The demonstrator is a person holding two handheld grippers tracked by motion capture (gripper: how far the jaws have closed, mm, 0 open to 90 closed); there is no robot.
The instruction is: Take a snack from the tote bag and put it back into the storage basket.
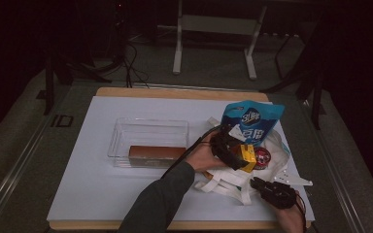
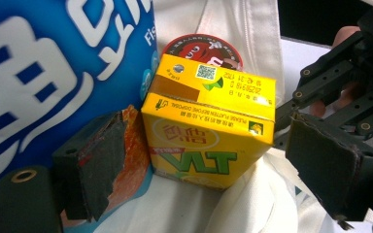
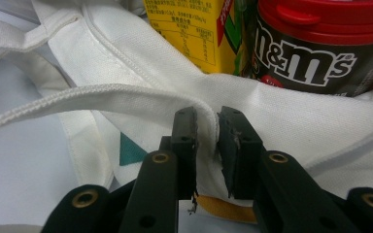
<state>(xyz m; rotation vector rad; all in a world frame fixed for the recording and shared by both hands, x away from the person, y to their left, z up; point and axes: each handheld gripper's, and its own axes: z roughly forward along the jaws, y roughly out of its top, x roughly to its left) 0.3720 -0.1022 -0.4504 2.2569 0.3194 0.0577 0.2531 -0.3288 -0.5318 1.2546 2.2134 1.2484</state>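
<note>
Left gripper (image 2: pixel 209 160) spreads wide around a boxy yellow carton (image 2: pixel 209 131); right gripper (image 3: pixel 207 131) pinches the bag's (image 3: pixel 291 126) woven white cloth

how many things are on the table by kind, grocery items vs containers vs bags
grocery items: 4 (blue snack pouch, yellow drink carton, m&m's tub, brown box)
containers: 1 (clear plastic bin, holding the brown box)
bags: 1 (white tote bag)
total: 6

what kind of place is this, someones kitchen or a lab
Probably a lab or recording setup, not a kitchen: a white-topped table on grey carpet, bare metal stand legs behind it, cables on the floor, dark surroundings.
</note>
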